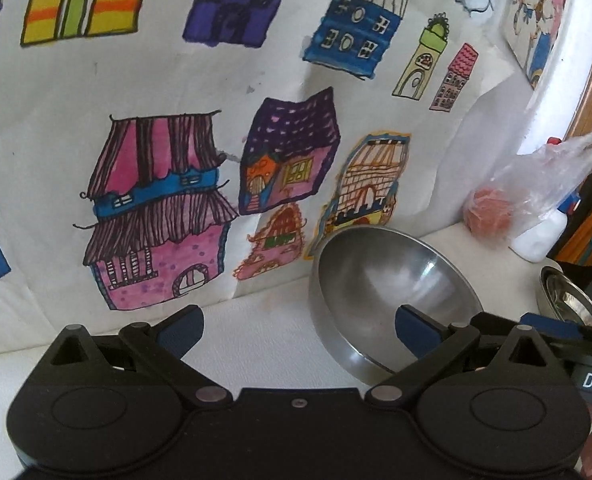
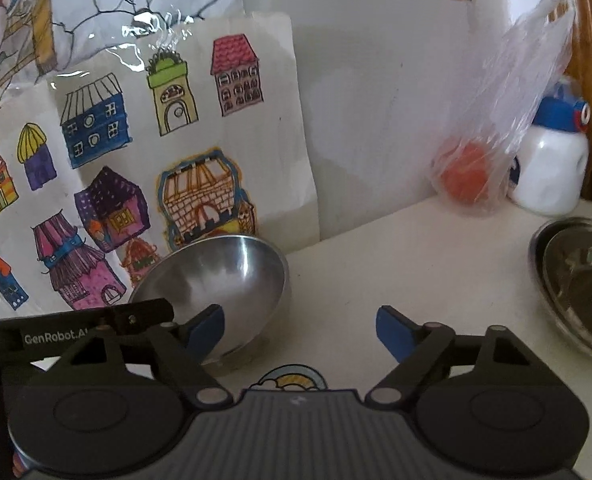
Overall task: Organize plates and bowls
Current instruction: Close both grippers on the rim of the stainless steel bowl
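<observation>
Hovering over the white table, left gripper and right gripper both have jaws spread apart, holding nothing. The steel bowl sits tilted against the drawing of houses, with the steel plate well apart to the bowl's right, near a plastic bag. Nothing looks stacked yet; the plate's contents are unclear, possibly reflections, so organizing seems barely begun.
</observation>
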